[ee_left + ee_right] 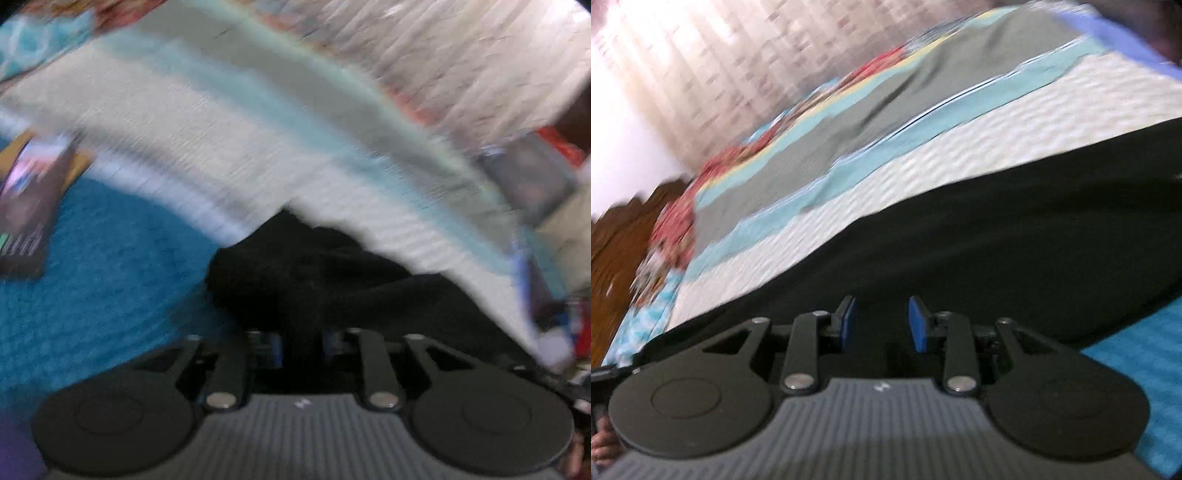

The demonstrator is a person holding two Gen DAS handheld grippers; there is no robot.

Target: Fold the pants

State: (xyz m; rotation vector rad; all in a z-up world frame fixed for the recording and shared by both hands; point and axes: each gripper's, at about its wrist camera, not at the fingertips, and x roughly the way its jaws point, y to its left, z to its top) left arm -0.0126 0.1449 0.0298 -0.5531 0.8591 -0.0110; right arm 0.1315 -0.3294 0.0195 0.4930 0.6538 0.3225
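The black pants [332, 280] lie on a striped bed cover, bunched up just ahead of my left gripper [301, 343]. Its blue pads sit close together with black fabric between them, so it is shut on the pants. In the right wrist view the pants [1015, 240] stretch flat across the frame. My right gripper [882, 325] has its blue pads [918, 325] apart by a small gap with black cloth between and under them; whether it grips the cloth cannot be told. Both views are blurred by motion.
The bed cover [207, 155] has white, teal and grey stripes [849, 162]. A blue textured mat [110, 280] lies under the pants [1145, 365]. A dark box [26, 206] rests at the left. A curtain [701, 74] and wooden headboard [624, 236] stand beyond.
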